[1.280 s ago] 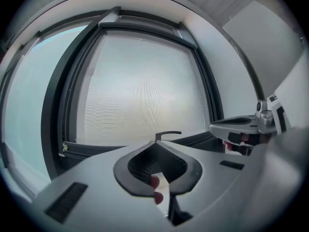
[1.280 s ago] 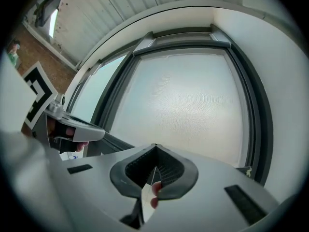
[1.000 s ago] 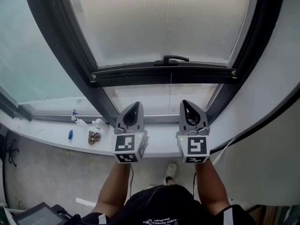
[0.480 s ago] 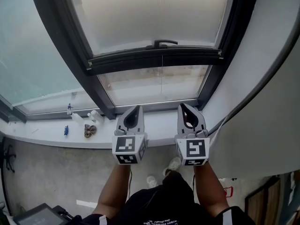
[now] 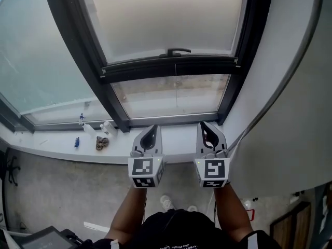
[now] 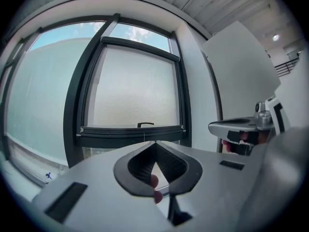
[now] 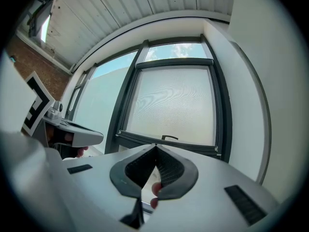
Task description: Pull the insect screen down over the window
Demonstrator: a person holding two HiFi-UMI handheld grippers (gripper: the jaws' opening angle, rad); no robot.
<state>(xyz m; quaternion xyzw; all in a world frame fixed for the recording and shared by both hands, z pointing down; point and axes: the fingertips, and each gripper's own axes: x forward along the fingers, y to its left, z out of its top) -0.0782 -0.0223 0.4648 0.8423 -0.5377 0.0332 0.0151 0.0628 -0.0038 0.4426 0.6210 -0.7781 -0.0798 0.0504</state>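
The insect screen [image 5: 161,19] is fine matt mesh; its dark bar [image 5: 171,66] seems smooth metal.

sill objects [image 5: 103,143] too small to identify, window frame [image 5: 85,45] cropped above

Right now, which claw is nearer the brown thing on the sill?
Left. The left claw sits just right of the brown thing; the right claw is further right, beyond the left one.
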